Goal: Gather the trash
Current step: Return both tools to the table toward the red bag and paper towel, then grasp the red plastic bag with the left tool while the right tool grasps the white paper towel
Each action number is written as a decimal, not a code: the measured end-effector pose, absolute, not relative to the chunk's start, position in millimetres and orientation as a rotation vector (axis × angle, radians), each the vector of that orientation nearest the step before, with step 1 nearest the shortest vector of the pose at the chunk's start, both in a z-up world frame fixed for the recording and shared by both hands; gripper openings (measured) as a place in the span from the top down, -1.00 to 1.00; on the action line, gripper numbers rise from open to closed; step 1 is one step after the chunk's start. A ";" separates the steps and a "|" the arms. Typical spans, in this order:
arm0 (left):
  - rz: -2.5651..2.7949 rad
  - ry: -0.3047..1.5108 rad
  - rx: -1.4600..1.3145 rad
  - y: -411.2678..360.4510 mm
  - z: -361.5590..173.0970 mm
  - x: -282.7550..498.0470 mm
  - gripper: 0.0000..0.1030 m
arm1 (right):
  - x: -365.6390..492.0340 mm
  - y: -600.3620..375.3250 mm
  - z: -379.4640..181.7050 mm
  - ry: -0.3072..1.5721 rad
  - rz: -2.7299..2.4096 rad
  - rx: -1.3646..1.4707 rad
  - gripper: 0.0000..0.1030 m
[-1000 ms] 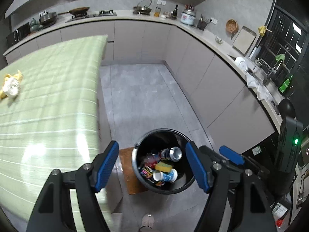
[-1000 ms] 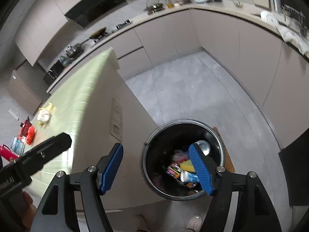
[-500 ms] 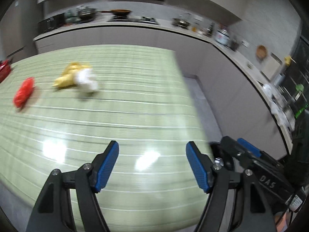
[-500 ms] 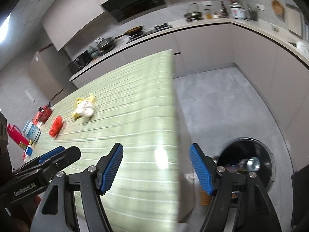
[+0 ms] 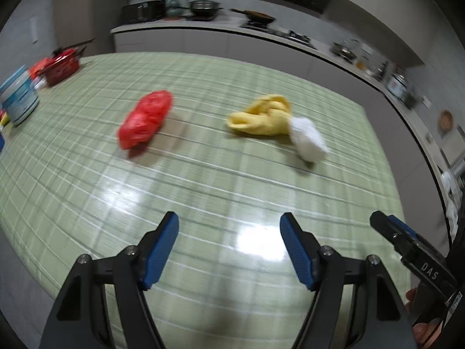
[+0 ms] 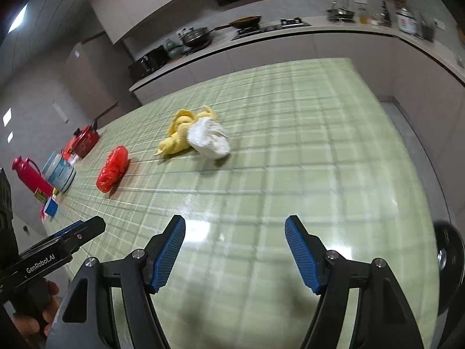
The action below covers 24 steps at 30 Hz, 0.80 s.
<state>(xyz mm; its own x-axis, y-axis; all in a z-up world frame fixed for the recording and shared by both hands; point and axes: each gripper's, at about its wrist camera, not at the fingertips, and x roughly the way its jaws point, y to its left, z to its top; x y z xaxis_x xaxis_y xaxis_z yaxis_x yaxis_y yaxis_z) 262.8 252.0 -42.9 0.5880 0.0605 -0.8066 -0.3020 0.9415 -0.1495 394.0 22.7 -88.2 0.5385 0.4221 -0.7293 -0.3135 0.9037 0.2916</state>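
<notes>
Green checked tablecloth (image 5: 203,192) lies under both wide-open, empty tongs: left gripper (image 5: 229,247), right gripper (image 6: 235,250). Ahead of them lie a crumpled red plastic bag (image 5: 145,119), a yellow wrapper (image 5: 261,117) and, touching it, a white paper wad (image 5: 308,139).

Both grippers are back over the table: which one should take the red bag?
Left, probably. The left gripper is open and empty, and the red bag lies on its side, while the right gripper faces the white wad.

Bag (image 5: 146,119) left of wad (image 5: 308,139)
</notes>
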 end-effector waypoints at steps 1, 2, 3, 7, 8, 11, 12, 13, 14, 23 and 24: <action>0.228 0.922 -0.298 260.3 -46.2 264.5 -0.42 | 405.0 32.2 -90.3 0.905 0.455 0.119 -0.42; 0.245 0.924 -0.308 269.5 -48.6 266.9 -0.42 | 411.2 37.1 -92.0 0.906 0.465 0.117 -0.42; 0.269 0.930 -0.316 274.9 -51.3 269.5 -0.42 | 423.3 44.6 -95.4 0.911 0.480 0.111 -0.41; 0.344 0.924 -0.320 300.3 -55.1 279.2 -0.42 | 463.0 69.9 -105.2 0.925 0.520 0.109 -0.41; 0.367 0.925 -0.318 306.2 -57.0 283.5 -0.42 | 470.7 75.4 -106.8 0.921 0.526 0.103 -0.41; 0.411 0.927 -0.357 322.1 -60.5 288.1 -0.42 | 488.4 86.4 -111.8 0.924 0.541 0.094 -0.41; 0.418 0.927 -0.362 325.6 -61.4 288.7 -0.42 | 495.0 90.3 -114.5 0.927 0.541 0.088 -0.41; 0.431 0.927 -0.359 329.6 -62.6 289.6 -0.42 | 499.0 93.4 -116.7 0.933 0.541 0.081 -0.41; 0.436 0.928 -0.355 332.4 -62.8 290.9 -0.42 | 501.3 95.7 -118.3 0.937 0.544 0.080 -0.41; 0.448 0.911 -0.317 373.7 -58.9 315.4 -0.42 | 500.4 78.0 -123.9 0.941 0.420 0.103 -0.09; 0.445 0.912 -0.308 375.9 -58.5 319.1 -0.42 | 497.1 70.9 -122.8 0.938 0.390 0.121 -0.09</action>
<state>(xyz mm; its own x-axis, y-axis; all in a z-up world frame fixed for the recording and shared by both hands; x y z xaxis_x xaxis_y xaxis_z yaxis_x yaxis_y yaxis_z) 319.1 375.9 -58.5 0.5317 0.2384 -0.8127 -0.4935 0.8670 -0.0686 497.1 70.9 -122.8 0.5275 0.3772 -0.7612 -0.2734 0.9237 0.2683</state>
